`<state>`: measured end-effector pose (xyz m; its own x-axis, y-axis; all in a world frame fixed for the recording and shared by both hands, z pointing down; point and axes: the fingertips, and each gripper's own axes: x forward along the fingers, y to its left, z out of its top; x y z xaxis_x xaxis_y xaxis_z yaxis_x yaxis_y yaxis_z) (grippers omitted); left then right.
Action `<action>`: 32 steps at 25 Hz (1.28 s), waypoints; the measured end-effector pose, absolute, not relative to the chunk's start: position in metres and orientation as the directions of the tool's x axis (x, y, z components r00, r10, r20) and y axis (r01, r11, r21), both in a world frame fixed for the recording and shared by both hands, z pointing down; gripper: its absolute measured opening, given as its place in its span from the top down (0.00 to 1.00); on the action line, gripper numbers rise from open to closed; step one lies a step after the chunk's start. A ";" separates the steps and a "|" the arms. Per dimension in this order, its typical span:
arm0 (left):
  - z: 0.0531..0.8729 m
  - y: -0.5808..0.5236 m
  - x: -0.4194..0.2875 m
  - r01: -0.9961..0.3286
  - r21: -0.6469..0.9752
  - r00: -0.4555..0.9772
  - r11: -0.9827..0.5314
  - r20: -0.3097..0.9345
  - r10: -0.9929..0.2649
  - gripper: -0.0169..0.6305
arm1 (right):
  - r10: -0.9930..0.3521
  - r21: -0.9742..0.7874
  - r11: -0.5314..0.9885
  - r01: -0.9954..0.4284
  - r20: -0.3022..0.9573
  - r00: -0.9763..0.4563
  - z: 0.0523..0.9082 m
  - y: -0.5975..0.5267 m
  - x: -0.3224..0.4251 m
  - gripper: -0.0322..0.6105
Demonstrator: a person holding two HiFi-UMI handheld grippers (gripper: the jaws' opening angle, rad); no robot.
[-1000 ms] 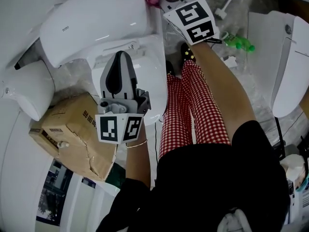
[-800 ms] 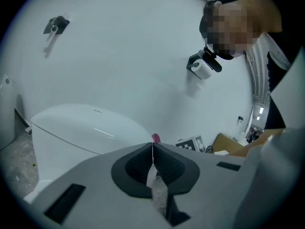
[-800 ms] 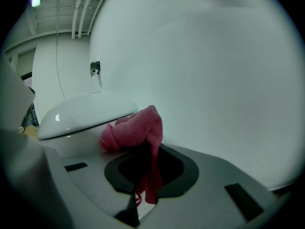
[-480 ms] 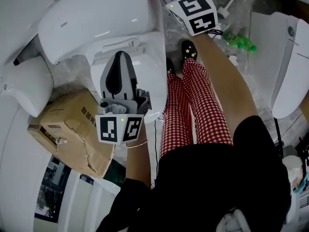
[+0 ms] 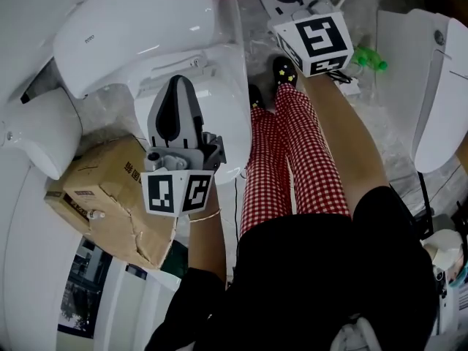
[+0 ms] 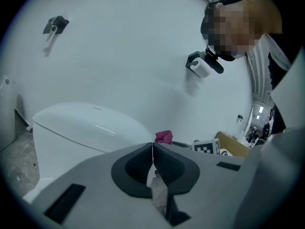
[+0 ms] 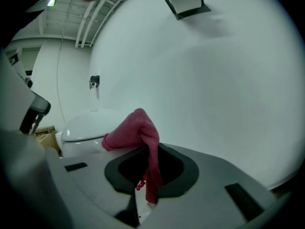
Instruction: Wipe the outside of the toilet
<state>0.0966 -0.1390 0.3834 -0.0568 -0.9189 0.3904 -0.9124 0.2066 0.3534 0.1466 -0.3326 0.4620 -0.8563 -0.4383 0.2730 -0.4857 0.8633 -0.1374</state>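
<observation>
The toilet is sitting on the floor ahead and to my left with its lid down. I am holding the left gripper over its white body, just on the near side of the lid, with the jaws pressed together and nothing between them. I am holding the right gripper out by the lid's far right corner, its jaws clamping a pink cloth that is bunching above them and hanging down between them. From the head view the cloth is showing just beside the lid's edge, and I cannot tell whether it is touching. A cardboard box is resting against the toilet's near left side. A second toilet is standing well apart at the right, and a green bottle is lying on the floor between the two.
</observation>
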 end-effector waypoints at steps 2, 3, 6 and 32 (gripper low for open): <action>0.382 -0.141 0.099 -0.912 0.359 -0.051 0.199 0.382 -0.923 0.96 | -0.460 -0.132 0.855 -0.502 0.258 -0.850 0.454 -0.326 0.166 0.86; 0.381 -0.142 0.101 -0.912 0.361 -0.046 0.193 0.379 -0.924 0.96 | -0.470 -0.128 0.850 -0.511 0.254 -0.845 0.451 -0.322 0.176 0.86; 0.380 -0.142 0.107 -0.914 0.365 -0.030 0.177 0.374 -0.927 0.96 | -0.476 -0.119 0.849 -0.515 0.252 -0.843 0.446 -0.308 0.199 0.86; 0.395 -0.146 0.116 -0.918 0.362 -0.007 0.162 0.392 -0.920 0.96 | -0.142 -0.204 0.948 -0.245 0.418 -0.897 0.519 -0.195 0.158 0.86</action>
<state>0.1164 -0.1460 0.3946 -0.0072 -0.9199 0.3922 -0.9179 0.1617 0.3625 0.1576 -0.1955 0.5194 -0.8971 -0.1417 0.4184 -0.2450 0.9477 -0.2043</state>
